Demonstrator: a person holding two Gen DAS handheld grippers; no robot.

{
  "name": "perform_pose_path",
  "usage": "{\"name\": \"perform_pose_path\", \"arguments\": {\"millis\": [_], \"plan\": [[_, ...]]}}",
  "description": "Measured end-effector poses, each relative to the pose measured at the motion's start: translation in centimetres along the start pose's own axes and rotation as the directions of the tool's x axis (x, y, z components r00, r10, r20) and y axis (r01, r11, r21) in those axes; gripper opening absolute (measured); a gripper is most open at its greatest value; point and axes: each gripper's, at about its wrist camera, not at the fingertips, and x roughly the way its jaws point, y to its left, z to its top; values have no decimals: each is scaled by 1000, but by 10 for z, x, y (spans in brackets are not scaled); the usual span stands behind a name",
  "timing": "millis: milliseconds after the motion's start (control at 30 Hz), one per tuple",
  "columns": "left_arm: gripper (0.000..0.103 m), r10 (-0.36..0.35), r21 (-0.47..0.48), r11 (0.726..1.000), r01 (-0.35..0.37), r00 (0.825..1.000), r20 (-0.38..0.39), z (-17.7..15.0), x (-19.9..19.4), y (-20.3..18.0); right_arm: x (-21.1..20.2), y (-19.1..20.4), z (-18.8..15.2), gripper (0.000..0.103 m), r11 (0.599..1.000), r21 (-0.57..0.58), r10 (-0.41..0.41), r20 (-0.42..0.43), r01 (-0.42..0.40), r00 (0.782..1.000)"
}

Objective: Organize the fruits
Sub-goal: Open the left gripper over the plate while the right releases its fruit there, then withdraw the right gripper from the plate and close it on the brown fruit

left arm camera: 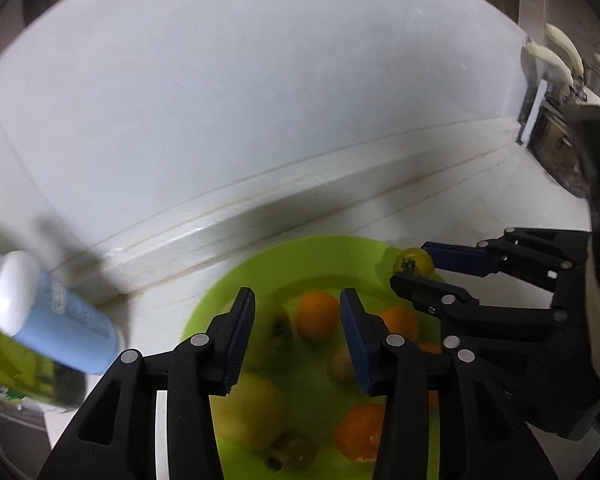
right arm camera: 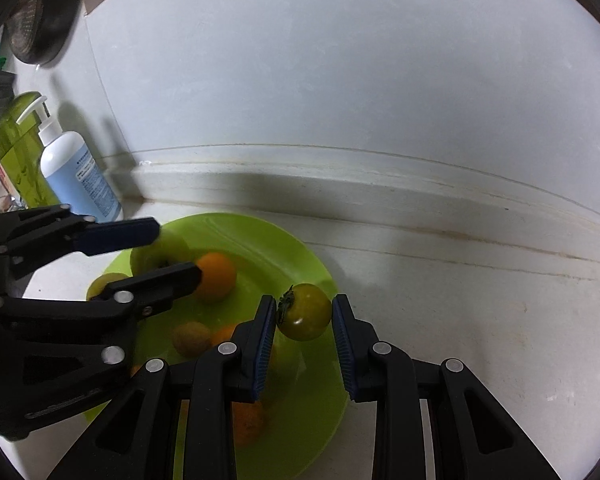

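Observation:
A lime-green bowl [left arm camera: 228,280] on the white counter holds several fruits: oranges [left arm camera: 317,314], a pale green apple [left arm camera: 252,412] and small brownish fruits. My left gripper [left arm camera: 296,336] is open and empty, just above the fruits in the bowl. My right gripper [right arm camera: 304,316] is shut on a small green-yellow tomato [right arm camera: 305,312] with a dark stem, held over the bowl's right rim [right arm camera: 324,268]. In the left wrist view the tomato [left arm camera: 414,261] sits between the right gripper's fingers [left arm camera: 460,260]. The left gripper also shows in the right wrist view [right arm camera: 168,252].
A blue pump bottle [right arm camera: 78,176] and a green container [right arm camera: 16,152] stand to the left by the wall. A white ledge [right arm camera: 340,184] runs behind the bowl. Pots and white handles [left arm camera: 556,64] are at the far right.

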Motion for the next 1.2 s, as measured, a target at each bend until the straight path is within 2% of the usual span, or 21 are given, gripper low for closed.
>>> {"name": "perform_pose_path", "arguments": {"millis": [100, 200, 333, 433, 833, 1067, 1200], "plan": [[52, 25, -24, 999, -24, 999, 32, 0, -13, 3, -1, 3, 2, 30, 1000, -7, 10, 6, -10, 1000], [52, 63, -36, 997, -62, 997, 50, -4, -22, 7, -2, 7, 5, 30, 1000, -12, 17, 10, -17, 1000], [52, 64, -69, 996, -60, 997, 49, -10, -26, 9, -7, 11, 6, 39, 1000, -17, 24, 10, -24, 1000], [52, 64, -94, 994, -58, 996, 56, -16, -34, 10, -16, 14, 5, 39, 1000, -22, 22, 19, -22, 1000], [55, 68, -141, 989, -49, 989, 131, -44, -96, 10, -91, 31, -16, 39, 999, -42, 4, 121, 1, 993], [65, 90, -151, 986, -65, 982, 165, -68, -131, 8, -134, 49, -36, 39, 999, -49, 6, 168, 3, 986], [68, 110, -157, 984, -83, 979, 170, -86, -150, 4, -141, 62, -49, 39, 999, -50, 10, 167, -2, 986]]}}
